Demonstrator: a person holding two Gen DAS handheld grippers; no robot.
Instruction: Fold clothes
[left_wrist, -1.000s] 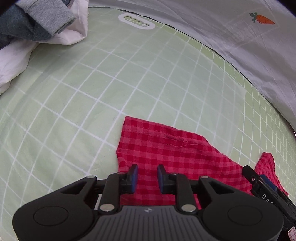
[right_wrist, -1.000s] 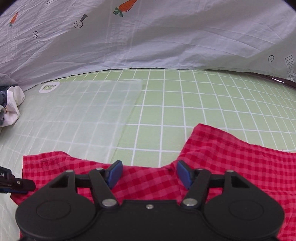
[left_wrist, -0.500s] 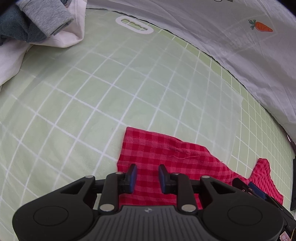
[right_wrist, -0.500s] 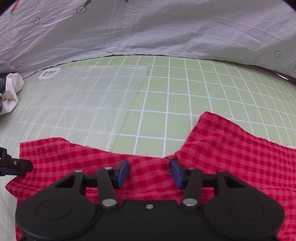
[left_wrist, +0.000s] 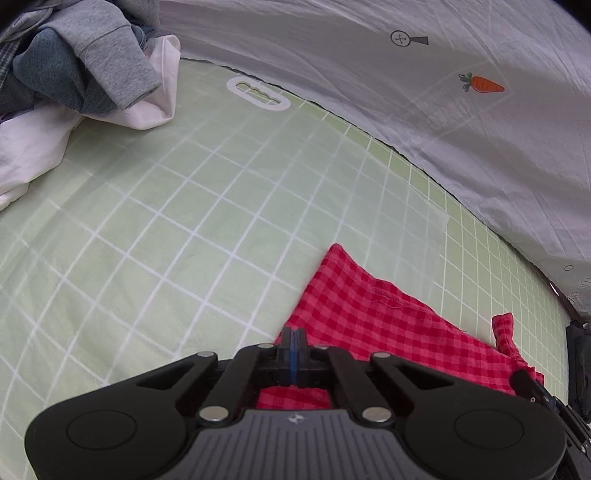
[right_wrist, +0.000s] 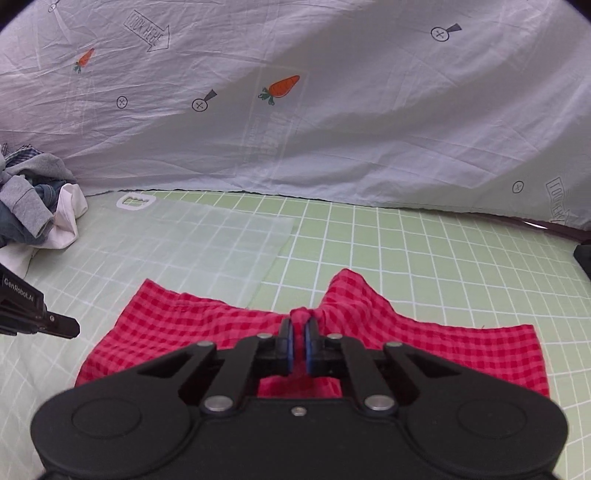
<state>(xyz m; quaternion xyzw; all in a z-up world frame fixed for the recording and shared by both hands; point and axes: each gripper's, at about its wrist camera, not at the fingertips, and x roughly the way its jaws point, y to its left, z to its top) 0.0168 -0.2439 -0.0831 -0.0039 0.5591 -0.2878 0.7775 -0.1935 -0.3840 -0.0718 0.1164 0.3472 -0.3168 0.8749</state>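
Two pairs of fingers: left gripper (left_wrist: 292, 345) clamped on shorts' (left_wrist: 373, 325) near-left corner, right gripper (right_wrist: 298, 341) closing on bunched crotch; fabric stretched away ahead of both.

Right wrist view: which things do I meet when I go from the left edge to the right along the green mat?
Pile of clothes → tip of the left gripper → translucent sheet → red checked garment, pinched at its middle by the right gripper.
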